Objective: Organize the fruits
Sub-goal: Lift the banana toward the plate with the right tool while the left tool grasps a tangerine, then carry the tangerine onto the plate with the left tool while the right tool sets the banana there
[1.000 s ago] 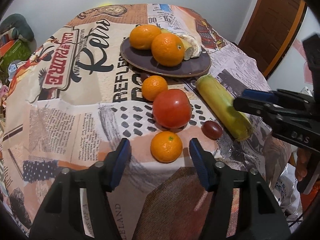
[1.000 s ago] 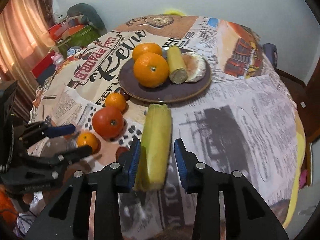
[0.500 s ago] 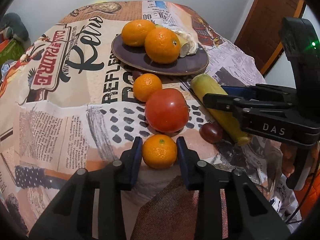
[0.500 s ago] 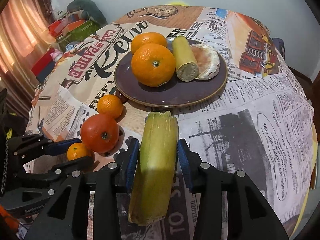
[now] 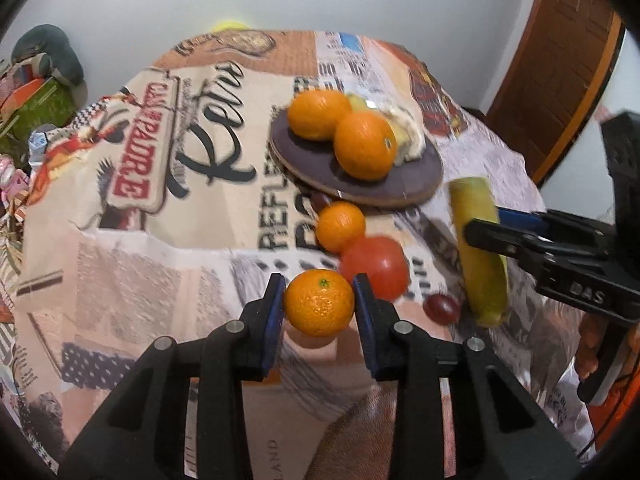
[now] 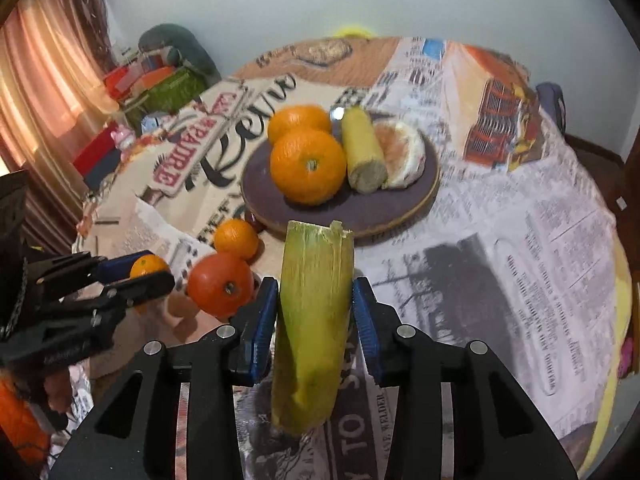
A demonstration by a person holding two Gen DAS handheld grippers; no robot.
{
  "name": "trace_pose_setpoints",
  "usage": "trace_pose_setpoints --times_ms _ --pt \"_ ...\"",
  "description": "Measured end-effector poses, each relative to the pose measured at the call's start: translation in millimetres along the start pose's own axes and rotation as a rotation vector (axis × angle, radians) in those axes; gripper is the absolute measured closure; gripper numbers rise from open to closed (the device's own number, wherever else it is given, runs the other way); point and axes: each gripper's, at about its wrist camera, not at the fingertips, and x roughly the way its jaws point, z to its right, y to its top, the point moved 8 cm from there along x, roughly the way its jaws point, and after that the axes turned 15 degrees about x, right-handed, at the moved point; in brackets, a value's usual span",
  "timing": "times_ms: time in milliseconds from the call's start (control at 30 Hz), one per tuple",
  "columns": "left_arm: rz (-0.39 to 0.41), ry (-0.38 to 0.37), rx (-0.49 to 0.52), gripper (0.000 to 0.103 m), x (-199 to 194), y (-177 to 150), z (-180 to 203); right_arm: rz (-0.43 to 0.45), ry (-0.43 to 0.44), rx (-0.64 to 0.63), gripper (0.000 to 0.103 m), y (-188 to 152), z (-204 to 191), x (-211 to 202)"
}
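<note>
Left hand-held gripper (image 5: 319,306): I hold it with its blue pads pinching a small mandarin (image 5: 319,302) from both sides, above the near part of the surface (image 5: 132,264). Right hand-held gripper (image 6: 315,320): I hold it with its pads clamped on a husked ear of corn (image 6: 314,320), which points away from me toward the plate (image 6: 424,196) and appears raised off the surface.

Plate contents, right wrist view:
1. Two large oranges, one (image 6: 308,165) in front of the other (image 6: 298,120).
2. A short yellow-green corn piece (image 6: 363,152), touching the front orange.
3. A pale peeled citrus fruit (image 6: 402,154), just beside the corn piece on its far side from the oranges.

Items on the printed cloth between the plate and my left hand-held gripper:
- a second small mandarin (image 5: 340,226) near the plate rim;
- a red tomato (image 5: 375,266) touching that mandarin;
- a small dark red fruit (image 5: 441,308), between the tomato and the held corn in the left wrist view.

Both views show motion blur.
</note>
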Motion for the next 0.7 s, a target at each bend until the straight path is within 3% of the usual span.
trace_pose_setpoints --times_ms 300,700 --pt "0.11 0.03 -0.023 0.069 -28 42 -15 0.14 -0.011 -0.029 0.069 34 -10 -37" --pt "0.171 0.044 0.01 0.069 -30 85 -13 0.213 -0.013 -0.026 0.069 63 -9 -48"
